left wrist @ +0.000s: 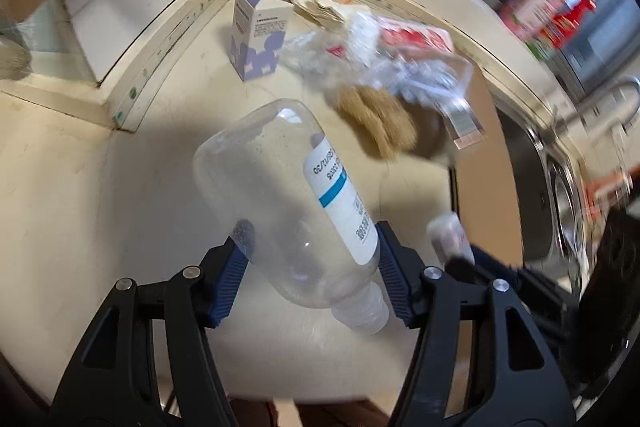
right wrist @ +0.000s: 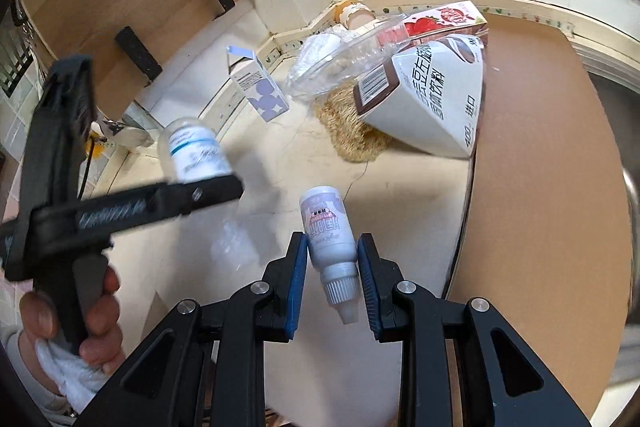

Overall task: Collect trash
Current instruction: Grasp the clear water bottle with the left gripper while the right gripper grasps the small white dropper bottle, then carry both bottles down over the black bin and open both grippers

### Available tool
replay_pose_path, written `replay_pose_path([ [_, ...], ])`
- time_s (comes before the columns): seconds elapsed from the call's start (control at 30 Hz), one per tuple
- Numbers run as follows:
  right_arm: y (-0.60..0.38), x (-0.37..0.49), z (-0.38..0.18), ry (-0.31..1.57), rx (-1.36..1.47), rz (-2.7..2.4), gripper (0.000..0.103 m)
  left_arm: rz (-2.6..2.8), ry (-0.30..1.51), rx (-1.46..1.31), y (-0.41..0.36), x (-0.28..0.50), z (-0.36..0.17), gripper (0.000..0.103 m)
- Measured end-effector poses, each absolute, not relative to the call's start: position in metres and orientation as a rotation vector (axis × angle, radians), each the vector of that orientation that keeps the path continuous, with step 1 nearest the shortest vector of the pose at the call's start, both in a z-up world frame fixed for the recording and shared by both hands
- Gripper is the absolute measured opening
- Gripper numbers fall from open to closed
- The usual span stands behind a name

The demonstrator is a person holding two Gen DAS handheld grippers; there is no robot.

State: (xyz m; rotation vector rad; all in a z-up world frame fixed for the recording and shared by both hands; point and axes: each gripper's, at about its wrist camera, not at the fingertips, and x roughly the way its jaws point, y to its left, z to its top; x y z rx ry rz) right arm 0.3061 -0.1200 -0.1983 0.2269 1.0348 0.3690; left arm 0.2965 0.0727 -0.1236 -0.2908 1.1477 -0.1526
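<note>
My left gripper (left wrist: 310,247) is shut on a clear plastic bottle (left wrist: 280,187) with a white and blue label. The bottle hangs tilted above the cream counter (left wrist: 80,207), cap end towards the camera. The right wrist view shows the same bottle (right wrist: 196,151) at the left, above a person's hand (right wrist: 100,311) on the gripper handle. My right gripper (right wrist: 332,247) is shut on a small white and lilac drink bottle (right wrist: 328,223), cap pointing back at the camera. That small bottle (left wrist: 450,239) shows blurred at the lower right of the left wrist view.
A trash pile lies at the counter's back: a purple-and-white carton (right wrist: 260,91), clear plastic wrap (right wrist: 344,63), a strawberry carton (right wrist: 444,19), a big white and brown carton (right wrist: 432,99) and a straw-coloured pad (right wrist: 348,131). A brown board (right wrist: 540,167) and a steel sink (left wrist: 560,195) lie to the right.
</note>
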Motion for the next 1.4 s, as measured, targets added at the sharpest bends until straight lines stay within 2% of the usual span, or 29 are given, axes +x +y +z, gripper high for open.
replay_pose_path([
  [0.27, -0.100, 0.234, -0.177, 0.996, 0.279, 0.272, 0.026, -0.315, 1.121, -0.183, 0.075, 0.227, -0.091, 0.058],
  [0.6, -0.077, 0.139, -0.176, 1.013, 0.314, 0.180, 0.026, -0.478, 1.143, -0.049, 0.061, 0.153, -0.083, 0.058],
  [1.07, -0.108, 0.046, -0.189, 1.030, 0.335, 0.174, 0.026, -0.515, 1.186, 0.063, 0.018, 0.079, -0.095, 0.058],
  [1.4, -0.161, -0.006, -0.223, 1.081, 0.386, 0.135, 0.026, -0.526, 1.250, 0.101, -0.026, 0.028, -0.132, 0.058],
])
